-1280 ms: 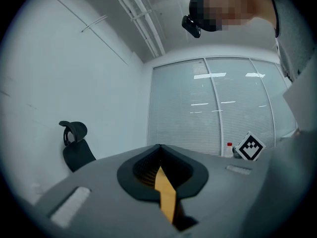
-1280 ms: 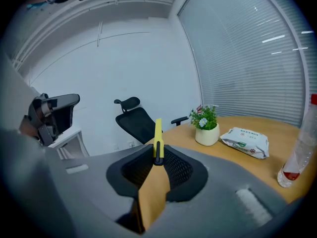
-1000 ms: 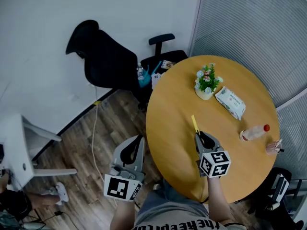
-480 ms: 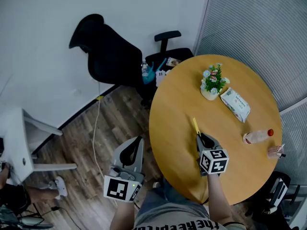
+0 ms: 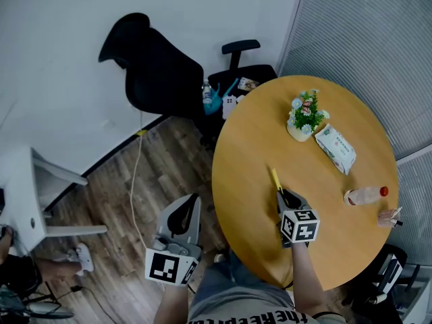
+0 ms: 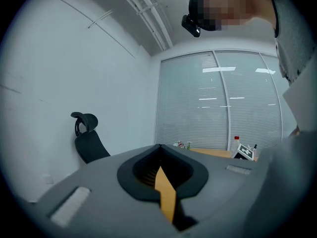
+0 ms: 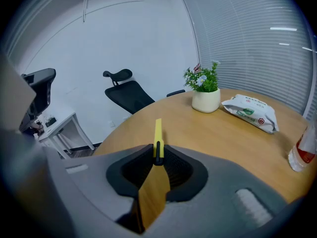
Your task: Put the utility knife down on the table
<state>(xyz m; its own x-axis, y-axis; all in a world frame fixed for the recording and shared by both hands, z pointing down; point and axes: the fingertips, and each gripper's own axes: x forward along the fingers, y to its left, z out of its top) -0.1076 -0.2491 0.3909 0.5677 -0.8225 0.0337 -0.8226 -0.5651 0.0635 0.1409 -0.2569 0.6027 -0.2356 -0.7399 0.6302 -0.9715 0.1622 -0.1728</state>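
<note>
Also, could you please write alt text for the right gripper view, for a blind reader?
The right gripper is shut on a yellow utility knife that points forward across a round wooden table. Further back on the table are a potted plant and a pack of wipes, with a black office chair behind.

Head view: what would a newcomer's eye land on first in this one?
The yellow utility knife stands out, clamped in the right hand-held gripper and poking forward over the round wooden table. Next comes the left hand-held gripper, shut on nothing, off the table's left edge above the wood floor. Toward the table's far side sit a potted plant and a pack of wipes.
</note>
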